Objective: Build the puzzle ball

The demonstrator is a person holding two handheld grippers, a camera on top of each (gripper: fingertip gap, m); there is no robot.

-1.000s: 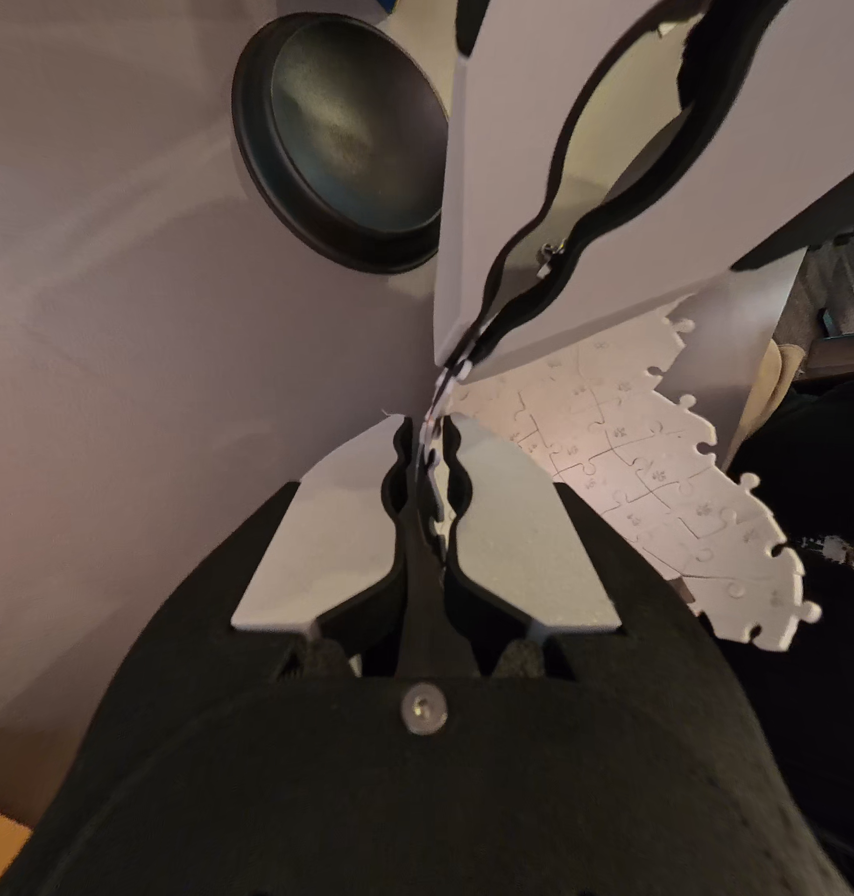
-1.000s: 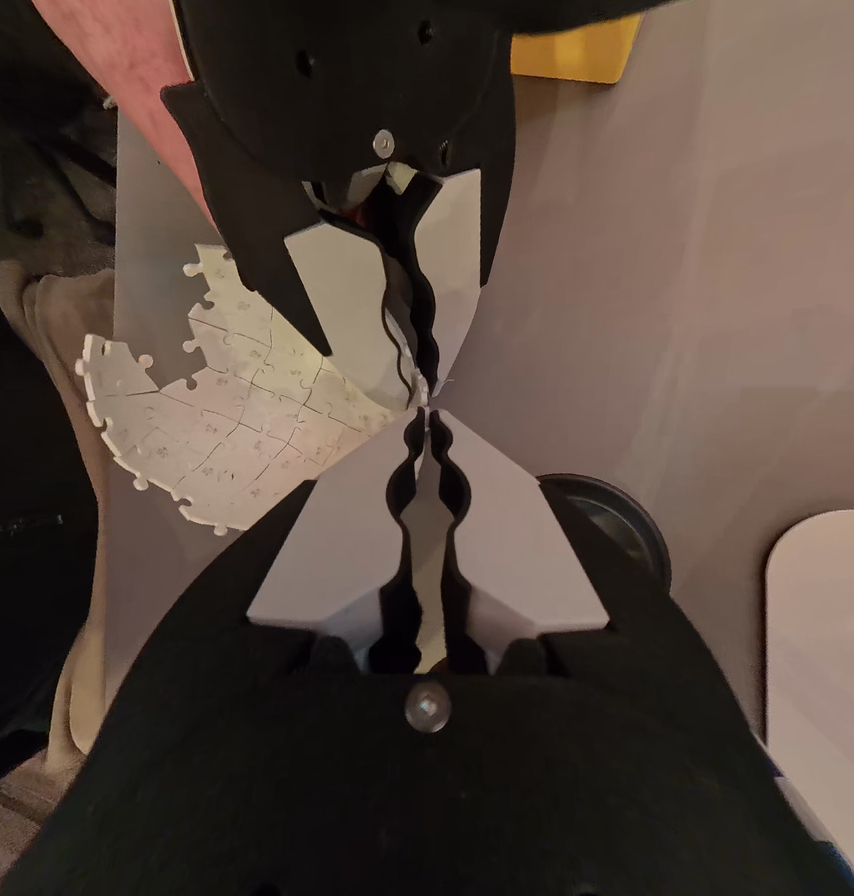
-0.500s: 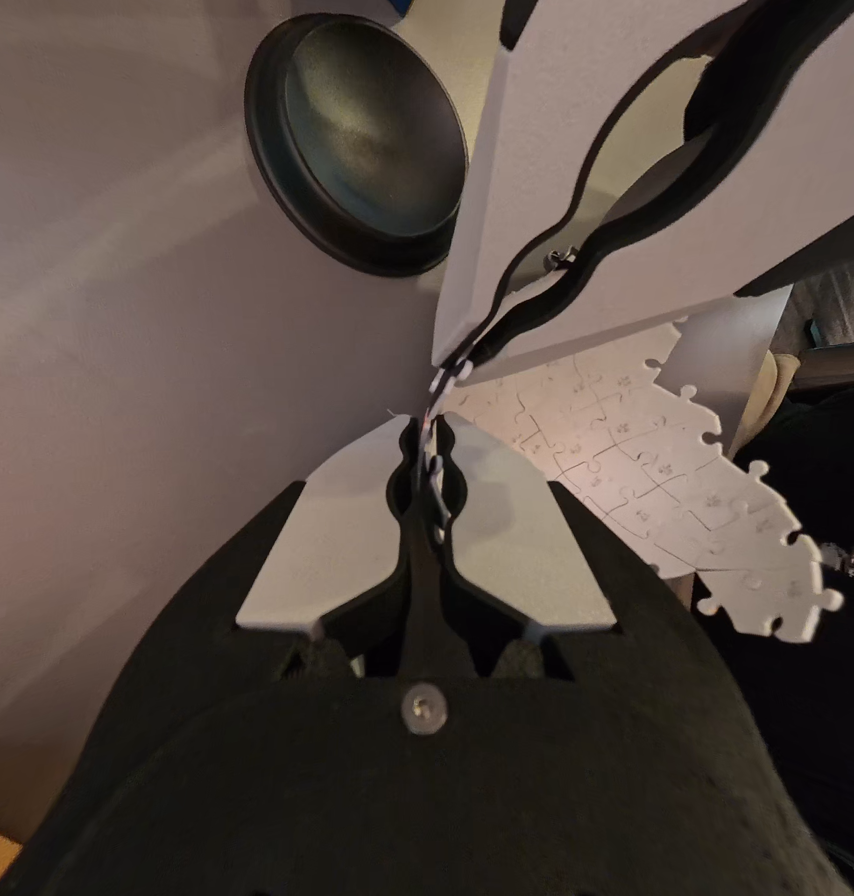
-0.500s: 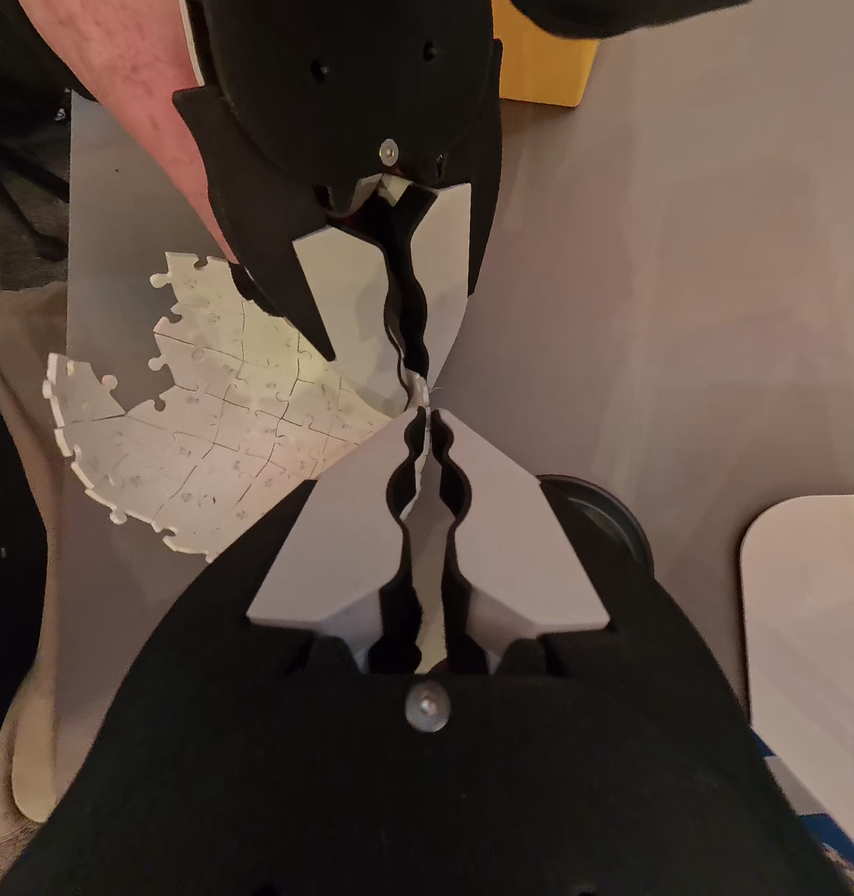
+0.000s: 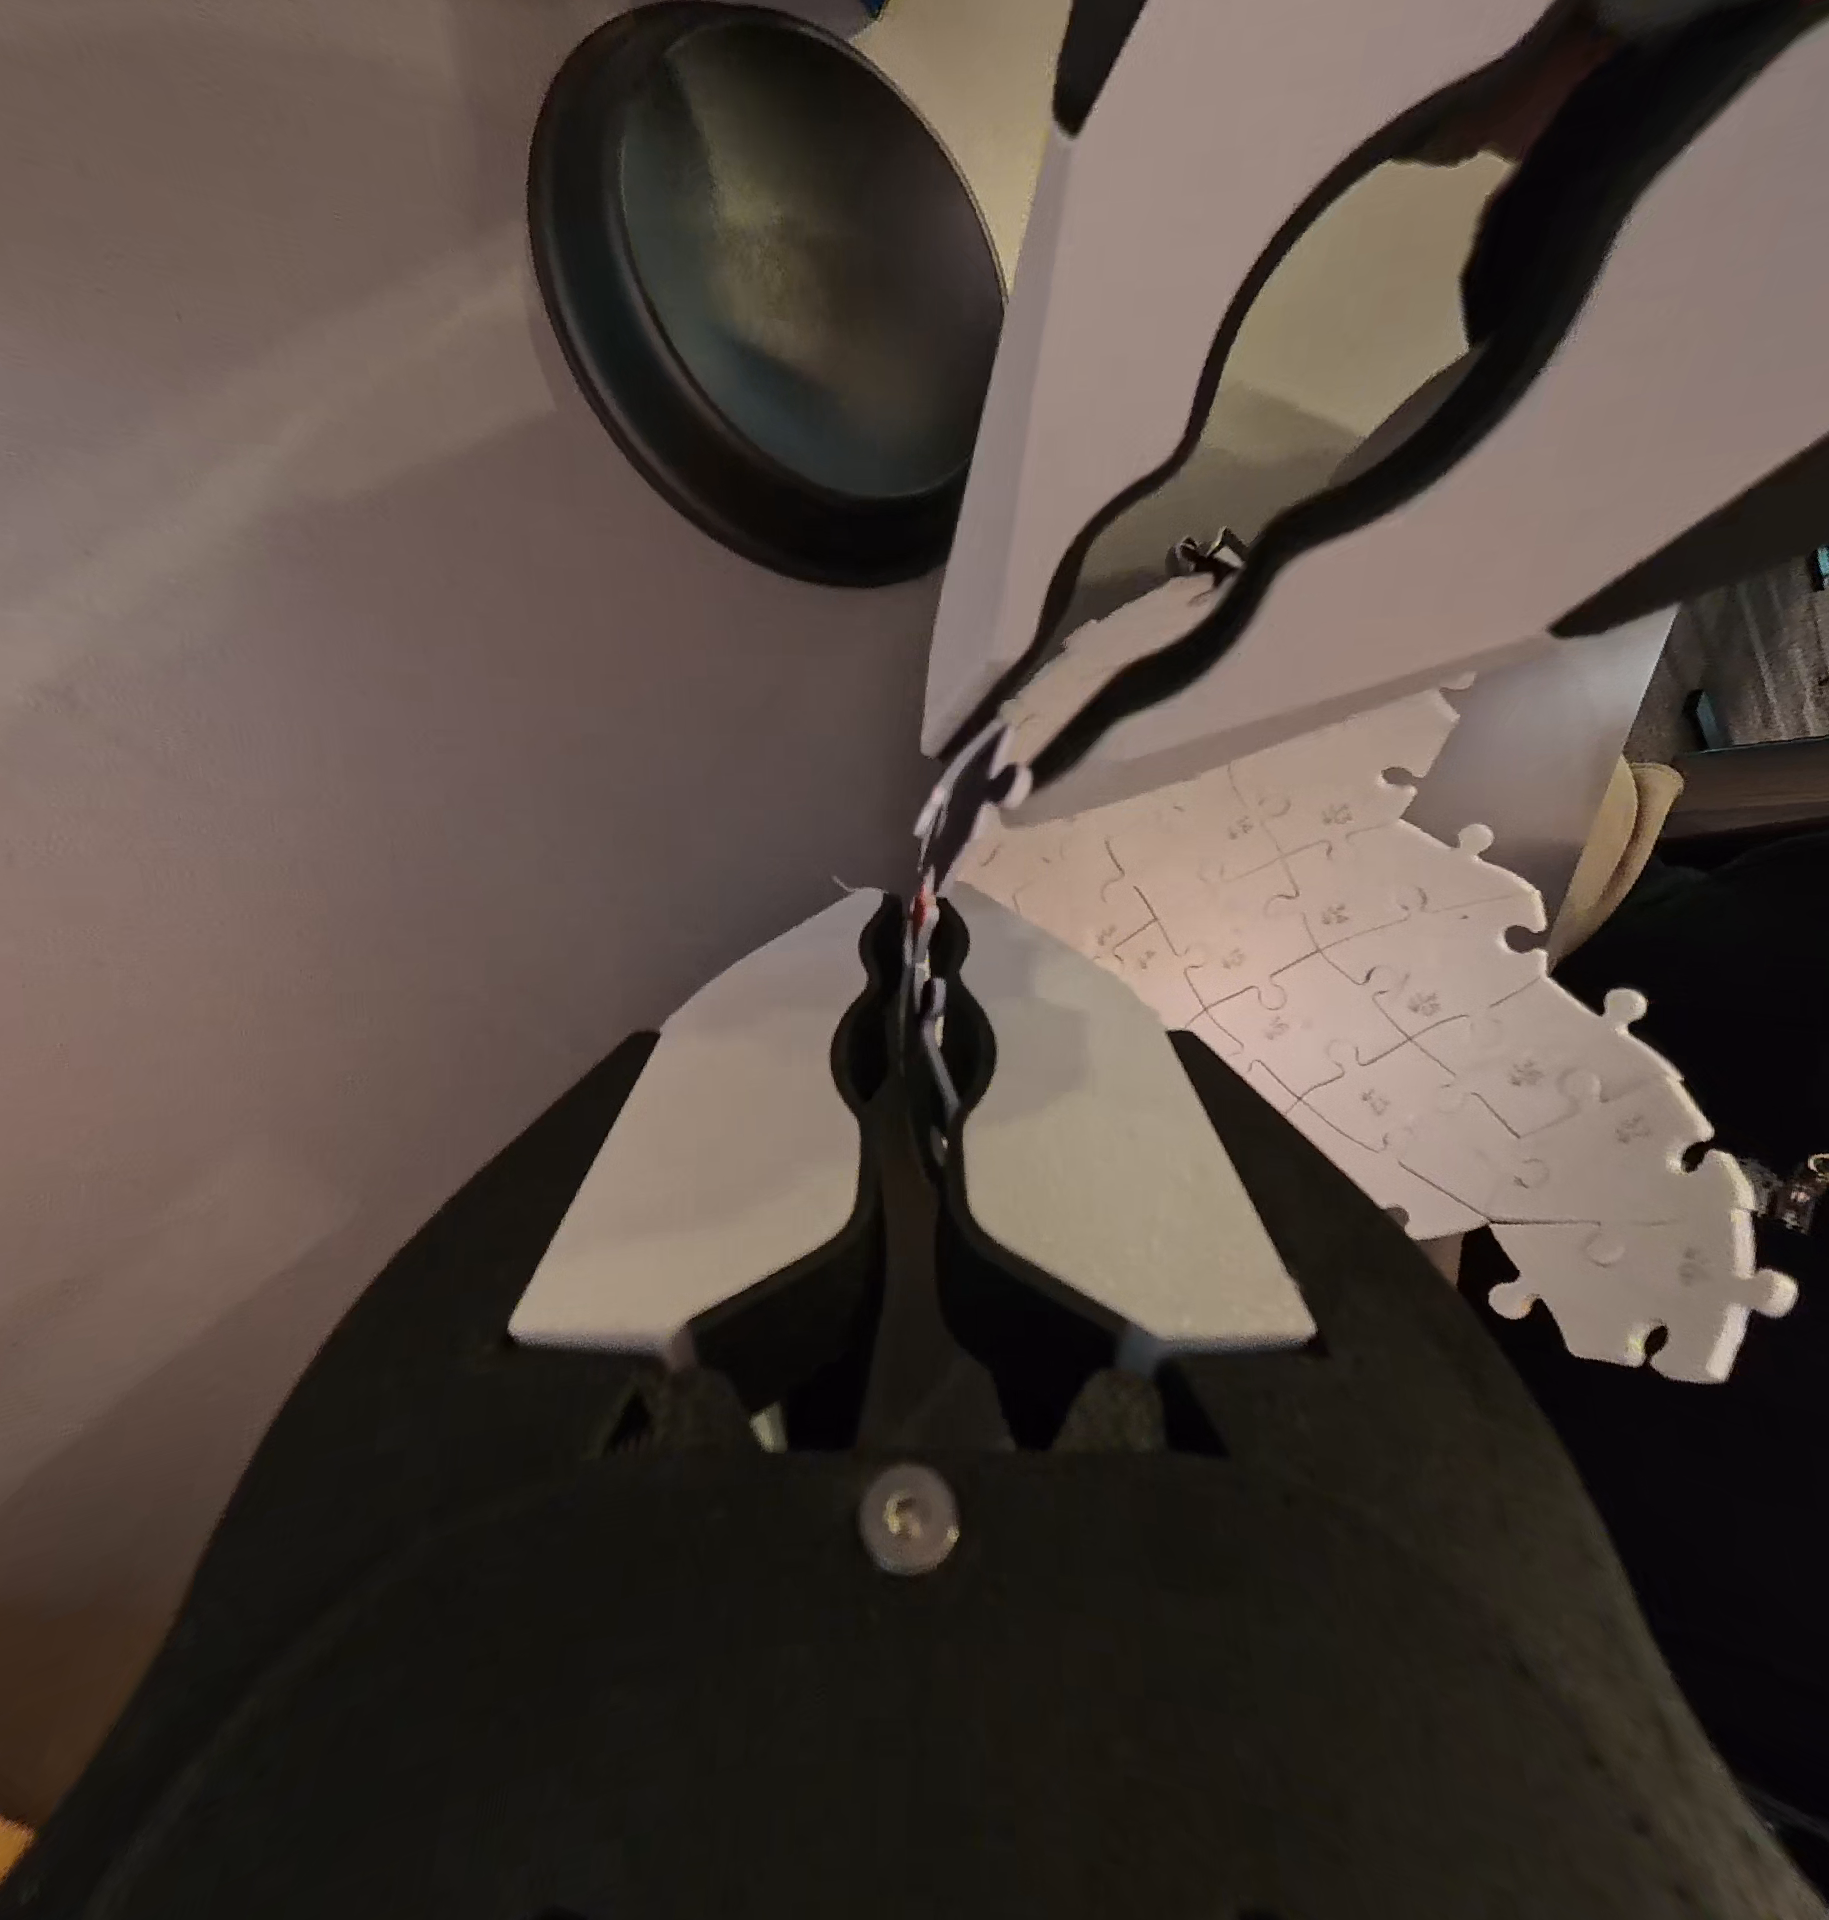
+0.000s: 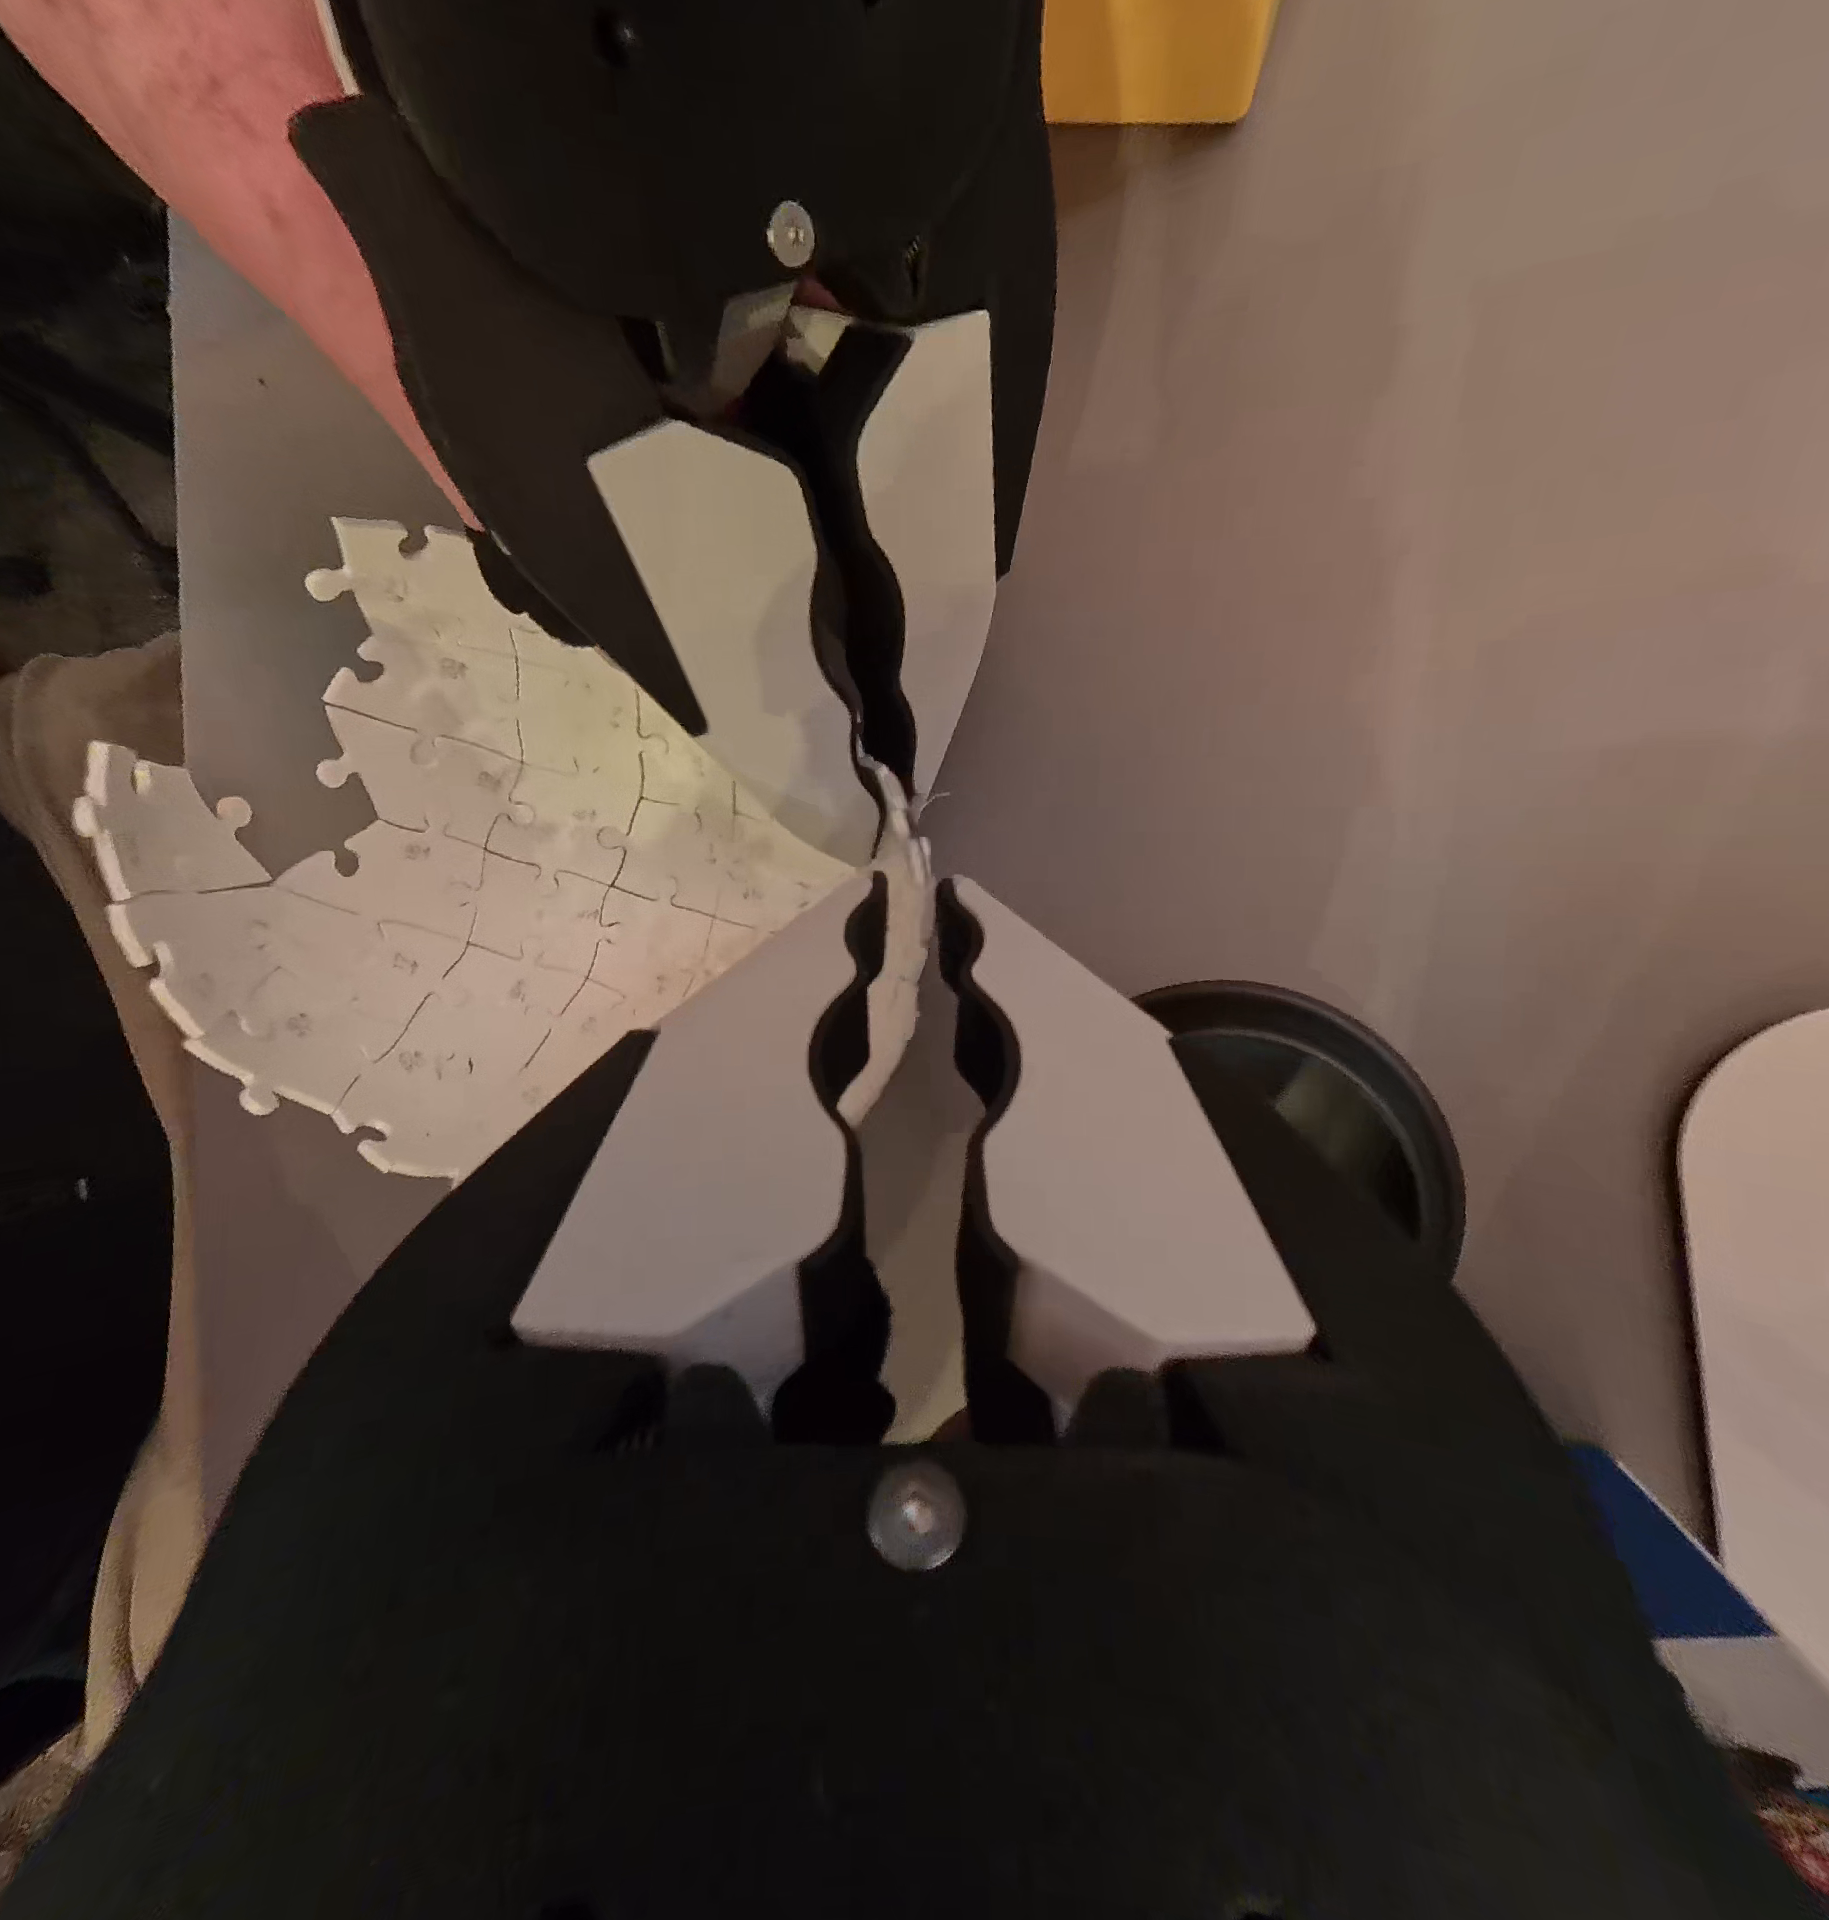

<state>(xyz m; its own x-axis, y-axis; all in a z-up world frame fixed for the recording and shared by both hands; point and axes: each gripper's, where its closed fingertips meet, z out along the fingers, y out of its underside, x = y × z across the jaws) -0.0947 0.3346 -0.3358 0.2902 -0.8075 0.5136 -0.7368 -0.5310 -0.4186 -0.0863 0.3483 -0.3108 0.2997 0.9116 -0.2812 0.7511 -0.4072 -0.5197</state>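
Observation:
A curved white puzzle section [image 5: 1357, 1039] of several joined pieces hangs in the air between my two grippers, which face each other tip to tip. My left gripper [image 5: 915, 904] is shut on the section's narrow end, seen edge-on between its fingers. It also shows in the right wrist view [image 6: 894, 774]. My right gripper [image 6: 910, 883] straddles the same edge with its jaws a little apart, and the piece lies against its left finger. It shows at the top right of the left wrist view [image 5: 977, 774]. The section [image 6: 453, 935] fans out to the left.
A black round dish [image 5: 775, 301] lies on the grey table [image 5: 266, 727] beyond the grippers, also in the right wrist view [image 6: 1325, 1122]. A white rounded board [image 6: 1783, 1299] lies at the right, a yellow object [image 6: 1149, 62] at the top. A person's forearm [image 6: 245, 208] holds the left gripper. About 6 centimetres separates my right fingertips from the black round dish [image 5: 775, 301].
My right gripper's jaws have spread slightly around the puzzle edge, and more of the piece shows between them. The left gripper stays shut on the section. Both have shifted a little.

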